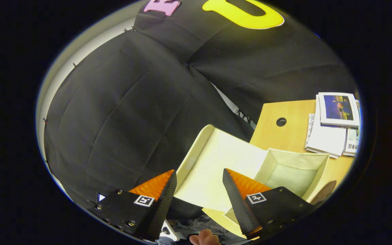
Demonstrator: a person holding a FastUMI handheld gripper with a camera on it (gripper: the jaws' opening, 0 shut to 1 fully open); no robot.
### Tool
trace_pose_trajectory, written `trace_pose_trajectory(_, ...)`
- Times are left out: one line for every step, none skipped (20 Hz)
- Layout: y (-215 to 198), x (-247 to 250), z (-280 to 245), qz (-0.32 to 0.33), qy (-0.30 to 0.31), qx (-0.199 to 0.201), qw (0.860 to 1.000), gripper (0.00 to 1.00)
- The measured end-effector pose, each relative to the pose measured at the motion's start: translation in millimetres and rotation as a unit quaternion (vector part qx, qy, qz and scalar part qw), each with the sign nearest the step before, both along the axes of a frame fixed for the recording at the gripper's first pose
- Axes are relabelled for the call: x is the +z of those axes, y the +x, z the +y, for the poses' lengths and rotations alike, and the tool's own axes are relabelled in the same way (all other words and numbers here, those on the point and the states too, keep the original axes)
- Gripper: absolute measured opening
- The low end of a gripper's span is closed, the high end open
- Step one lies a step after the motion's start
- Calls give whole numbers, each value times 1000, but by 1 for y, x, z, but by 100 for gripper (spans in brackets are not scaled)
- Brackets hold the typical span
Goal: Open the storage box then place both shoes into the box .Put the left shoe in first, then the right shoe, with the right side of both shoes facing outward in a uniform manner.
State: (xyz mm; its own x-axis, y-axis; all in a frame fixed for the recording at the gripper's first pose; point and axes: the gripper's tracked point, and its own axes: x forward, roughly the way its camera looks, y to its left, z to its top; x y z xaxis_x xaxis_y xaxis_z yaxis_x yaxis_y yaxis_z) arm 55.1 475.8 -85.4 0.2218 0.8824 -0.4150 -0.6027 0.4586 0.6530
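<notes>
The gripper [199,177] has its jaws wide apart with nothing between them, tilted toward the black cloth wall [131,102]. Just ahead, showing through the gap, stands the raised lid [216,163] of the box [294,170], which lies open on the table [288,132]. Beyond the box, some booklets [335,126] are stacked.

The gripper view is riding on the gripper [198,177], looking forward along its two parted fingers and rolled well over, so the wooden table [286,134] is slanting. It is sitting close above the open storage box [294,170], with its raised lid [216,163] just ahead, and facing the booth's black cloth wall [131,102] beyond
</notes>
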Motion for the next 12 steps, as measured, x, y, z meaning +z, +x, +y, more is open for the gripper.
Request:
trace_pose_trajectory(1,-2,-9,-15,-11,-1,1000,87)
trace_pose_trajectory(3,-5,-19,-26,-22,-2,999,89)
trace_pose_trajectory(2,-6,-27,-34,-31,-4,999,90)
trace_pose_trajectory(2,-9,-37,-38,-40,-7,998,90)
trace_pose_trajectory(4,-14,-49,-41,-50,-13,998,91)
trace_pose_trajectory(5,-19,-60,-43,-56,-19,997,91)
trace_pose_trajectory(4,-21,-70,-42,-60,-23,997,91)
trace_pose_trajectory(4,-27,-81,-37,-67,-28,997,91)
trace_pose_trajectory(4,-33,-93,-33,-73,-34,996,91)
trace_pose_trajectory(4,-38,-103,-29,-77,-39,996,91)
trace_pose_trajectory(3,-43,-114,-22,-82,-44,995,91)
trace_pose_trajectory(3,-49,-124,-15,-85,-49,995,91)
